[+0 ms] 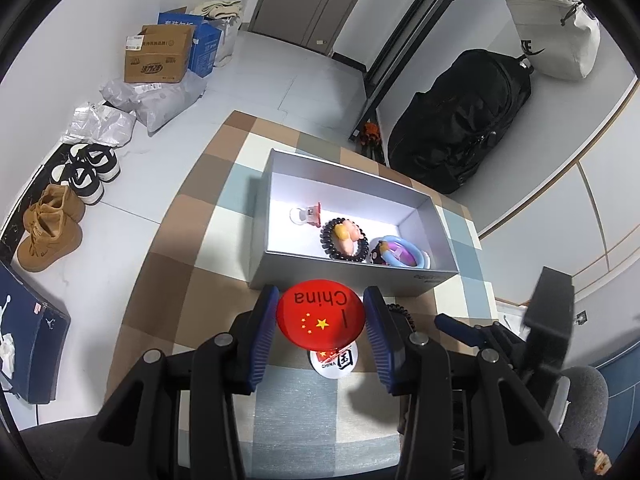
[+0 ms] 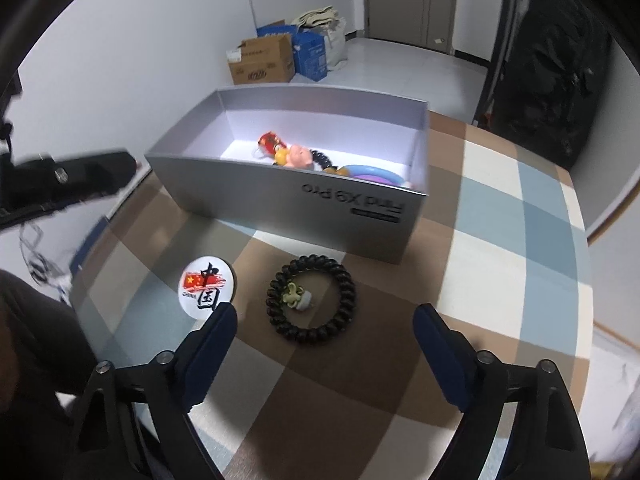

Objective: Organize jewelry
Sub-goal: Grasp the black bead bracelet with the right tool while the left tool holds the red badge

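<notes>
My left gripper (image 1: 321,320) is shut on a red round "China" badge (image 1: 320,318) and holds it above the table, just in front of the grey box (image 1: 352,278). A white China badge (image 1: 334,362) lies on the table below it and shows in the right wrist view (image 2: 207,289). The box (image 2: 280,196) holds a keyring (image 1: 306,214), a black coil hair tie with a figure (image 1: 345,240) and a blue-purple ring toy (image 1: 402,256). My right gripper (image 2: 325,330) is open and empty, just in front of a black coil hair tie (image 2: 311,299) on the table.
The table has a checked cloth (image 2: 500,220). A black backpack (image 1: 460,120) stands behind the table at the right. Shoes (image 1: 52,224), cardboard boxes (image 1: 156,56) and bags lie on the floor at the left. The left gripper's body (image 2: 64,184) shows at the right view's left.
</notes>
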Demonstrator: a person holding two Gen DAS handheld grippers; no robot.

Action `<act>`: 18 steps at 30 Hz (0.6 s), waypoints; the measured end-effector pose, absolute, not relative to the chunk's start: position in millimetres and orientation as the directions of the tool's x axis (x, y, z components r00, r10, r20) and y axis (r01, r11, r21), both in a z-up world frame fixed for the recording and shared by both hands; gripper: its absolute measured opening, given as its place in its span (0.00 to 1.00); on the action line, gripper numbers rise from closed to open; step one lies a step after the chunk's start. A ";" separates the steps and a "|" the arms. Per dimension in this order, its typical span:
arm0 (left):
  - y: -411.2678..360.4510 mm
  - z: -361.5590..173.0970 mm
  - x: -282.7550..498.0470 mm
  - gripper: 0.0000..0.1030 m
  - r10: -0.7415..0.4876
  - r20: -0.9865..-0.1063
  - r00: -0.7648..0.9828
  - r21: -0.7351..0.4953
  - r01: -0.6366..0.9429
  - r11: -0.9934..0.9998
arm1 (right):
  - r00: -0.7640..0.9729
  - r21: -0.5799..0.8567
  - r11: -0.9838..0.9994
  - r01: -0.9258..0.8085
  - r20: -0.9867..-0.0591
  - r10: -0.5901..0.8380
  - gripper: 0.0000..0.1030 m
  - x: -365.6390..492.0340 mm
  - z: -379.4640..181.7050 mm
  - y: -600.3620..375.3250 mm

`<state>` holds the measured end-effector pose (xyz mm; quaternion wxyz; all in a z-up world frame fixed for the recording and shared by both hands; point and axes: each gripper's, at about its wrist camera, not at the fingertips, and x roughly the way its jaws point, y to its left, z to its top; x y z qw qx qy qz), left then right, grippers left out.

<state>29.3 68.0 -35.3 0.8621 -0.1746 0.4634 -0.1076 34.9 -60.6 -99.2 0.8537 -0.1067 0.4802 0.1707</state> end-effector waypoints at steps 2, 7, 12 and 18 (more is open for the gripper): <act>71.3 -35.4 29.0 0.36 -0.353 -0.758 0.549 -0.409 0.022 0.912 | 0.482 -0.052 0.914 -0.402 -0.861 0.163 0.76 35.2 -102.8 -55.8; 75.1 -34.0 29.4 0.36 -0.362 -0.749 0.555 -0.424 0.018 0.906 | 0.478 -0.040 0.919 -0.392 -0.862 0.166 0.69 38.0 -105.8 -55.9; 75.4 -32.6 29.8 0.36 -0.382 -0.736 0.560 -0.442 0.031 0.897 | 0.486 -0.040 0.917 -0.396 -0.857 0.173 0.62 37.1 -105.2 -55.2; 72.9 -30.8 30.2 0.36 -0.386 -0.730 0.564 -0.441 0.043 0.896 | 0.491 -0.044 0.913 -0.405 -0.853 0.176 0.48 36.3 -103.1 -57.6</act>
